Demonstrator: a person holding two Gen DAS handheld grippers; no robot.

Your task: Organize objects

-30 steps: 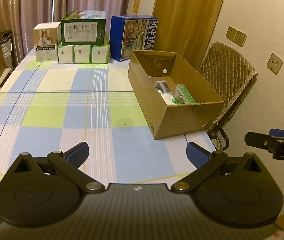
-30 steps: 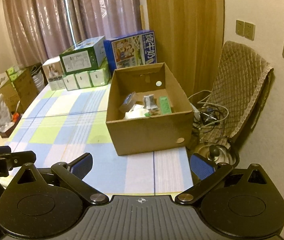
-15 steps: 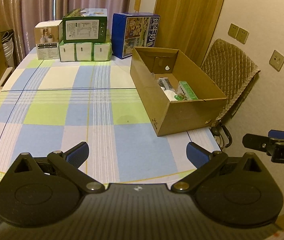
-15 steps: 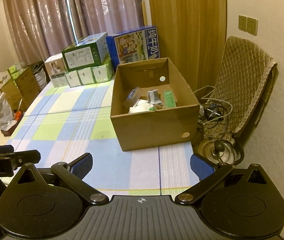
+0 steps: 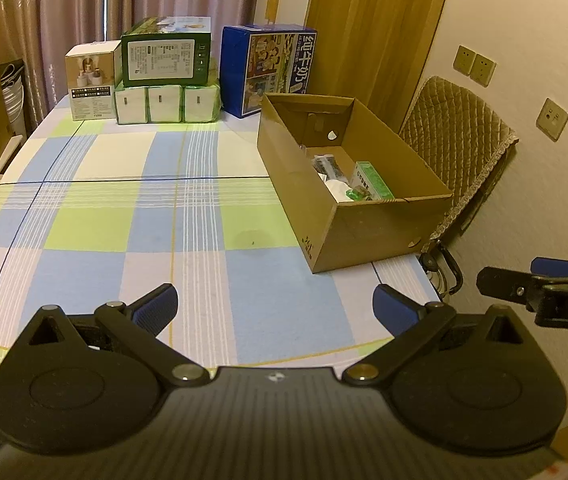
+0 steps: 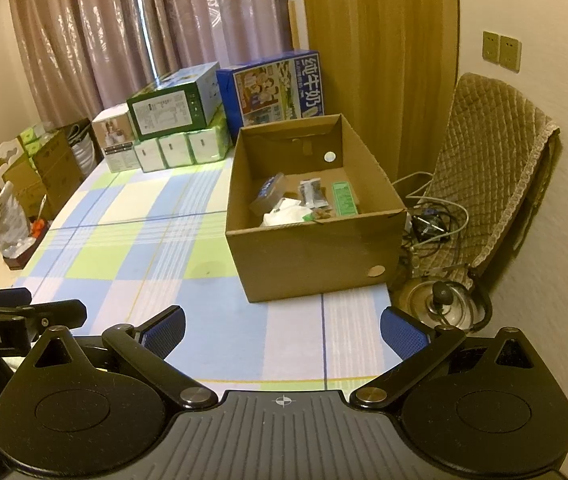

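Cardboard box: open brown cardboard box (image 6: 316, 246) stands on the table at about 1 o'clock from both grippers, near the table's right edge.
Box contents: small packets lie on its floor, among them a green rectangular carton (image 6: 344, 199) along the right wall, a white crumpled wrapper (image 6: 290, 216) near the front wall, and a dark flat packet (image 6: 312, 194) between them.
Left gripper: black two-finger gripper with blue pads (image 5: 273, 306) hovers over the near table edge at 6 o'clock, jaws spread wide with nothing between them.
Tablecloth: blue, green and white checked cloth (image 5: 131, 220) covers the table; the stretch between the grippers and the far boxes is bare.
White box: small white printed carton (image 5: 91, 80) stands at the far edge at 11 o'clock.
Green box: dark green carton (image 5: 163, 58) sits on a row of three white tissue packs (image 5: 165, 104), just beside the white carton.
Blue box: tall blue milk carton case (image 5: 269, 68) stands at 12 o'clock, just behind the cardboard box.
Right gripper: matching black gripper with blue pads (image 6: 281, 328) hovers at the near edge, jaws spread wide and empty.
Chair: brown quilted chair cover (image 6: 488, 176) is off the table at 2 o'clock, with a steel pot lid (image 6: 442, 306) on the floor below it.
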